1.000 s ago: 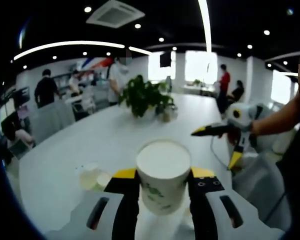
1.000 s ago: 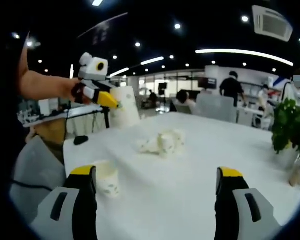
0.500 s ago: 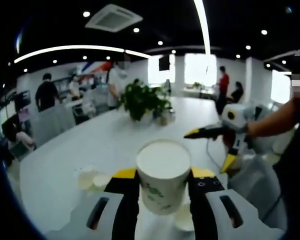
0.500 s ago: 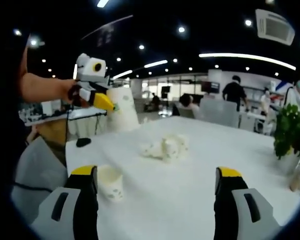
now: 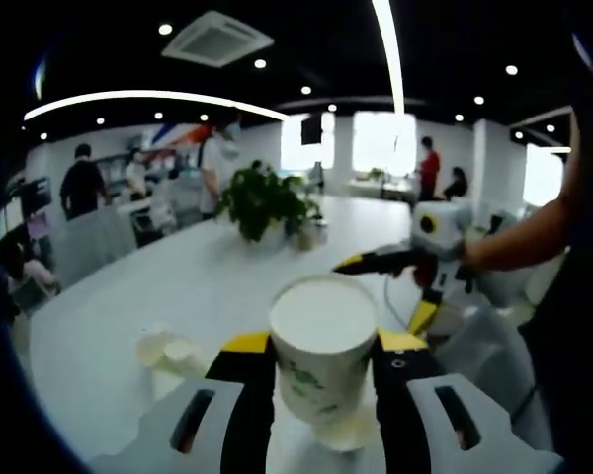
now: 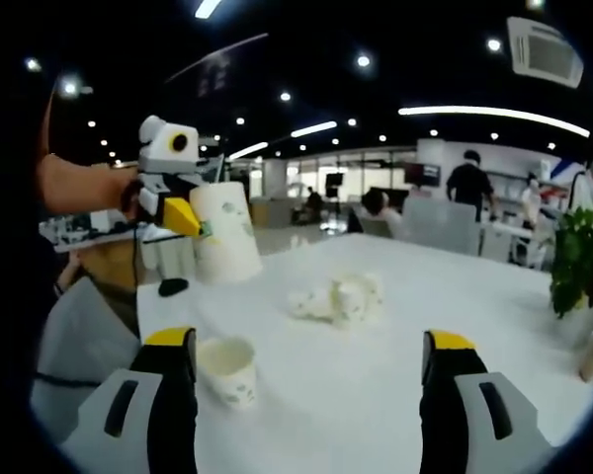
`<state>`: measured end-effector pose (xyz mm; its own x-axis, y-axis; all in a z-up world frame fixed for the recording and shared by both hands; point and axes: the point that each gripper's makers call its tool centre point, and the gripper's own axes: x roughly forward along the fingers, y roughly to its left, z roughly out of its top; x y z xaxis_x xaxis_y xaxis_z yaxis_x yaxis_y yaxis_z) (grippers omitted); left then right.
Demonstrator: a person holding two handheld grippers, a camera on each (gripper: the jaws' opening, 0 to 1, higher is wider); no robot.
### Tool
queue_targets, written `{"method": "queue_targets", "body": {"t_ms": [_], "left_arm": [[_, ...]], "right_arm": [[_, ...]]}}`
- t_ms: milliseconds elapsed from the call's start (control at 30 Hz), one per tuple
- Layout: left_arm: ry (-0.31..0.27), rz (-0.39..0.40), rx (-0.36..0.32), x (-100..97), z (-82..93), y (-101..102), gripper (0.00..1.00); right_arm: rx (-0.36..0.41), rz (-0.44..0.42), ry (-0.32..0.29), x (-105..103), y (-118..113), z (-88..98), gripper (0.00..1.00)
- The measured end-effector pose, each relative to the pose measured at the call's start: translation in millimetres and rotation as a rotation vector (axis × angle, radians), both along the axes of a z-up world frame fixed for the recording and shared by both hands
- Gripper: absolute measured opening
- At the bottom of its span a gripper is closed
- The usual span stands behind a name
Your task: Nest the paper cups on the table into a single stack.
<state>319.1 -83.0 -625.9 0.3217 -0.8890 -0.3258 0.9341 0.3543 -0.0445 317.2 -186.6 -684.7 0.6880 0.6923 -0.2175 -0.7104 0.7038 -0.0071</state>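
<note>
Paper cup (image 5: 322, 346), white, thin-walled: likely light and easily crushed, best held mid-wall. Clamped in left gripper (image 5: 323, 367) jaws. Second cup (image 6: 228, 367) upright on worktop (image 6: 376, 375), at eight o'clock, beside right gripper (image 6: 306, 395), jaws apart.

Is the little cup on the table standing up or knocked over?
Standing up: the cup rests on its base, open mouth facing up, on the table.

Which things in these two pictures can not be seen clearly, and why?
- Left gripper view: the held cup covers most of the cup on the table beneath it.
- Right gripper view: the cup pile is blurred; its count is unclear.
- Right gripper view: the potted plant is cut off by the edge.
</note>
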Motion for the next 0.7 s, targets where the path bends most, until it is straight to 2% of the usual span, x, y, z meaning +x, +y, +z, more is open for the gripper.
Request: {"method": "queue_targets", "body": {"t_ms": [233, 367, 500, 600, 700], "left_arm": [[-0.003, 0.01, -0.017, -6.2, 3.9, 2.2, 0.37], [-0.019, -0.018, -0.035, -12.7, 6.4, 0.0, 0.37], [-0.018, -0.011, -0.052, -12.1, 10.0, 2.7, 0.37], [-0.008, -0.008, -0.118, -12.4, 21.2, 4.6, 0.37], [-0.016, 0.005, -0.154, -9.4, 31.0, 9.5, 0.37]], "right_arm": [[0.013, 0.021, -0.011, -0.9, 9.5, 10.6, 0.89], [0.039, 0.063, 0.019, -5.8, 18.5, 20.6, 0.8], [0.057, 0.111, -0.004, -11.2, 31.2, 44.1, 0.75], [0.075, 0.139, -0.016, -11.9, 39.2, 61.6, 0.73], [0.089, 0.174, -0.033, -13.0, 47.5, 78.5, 0.71]]}}
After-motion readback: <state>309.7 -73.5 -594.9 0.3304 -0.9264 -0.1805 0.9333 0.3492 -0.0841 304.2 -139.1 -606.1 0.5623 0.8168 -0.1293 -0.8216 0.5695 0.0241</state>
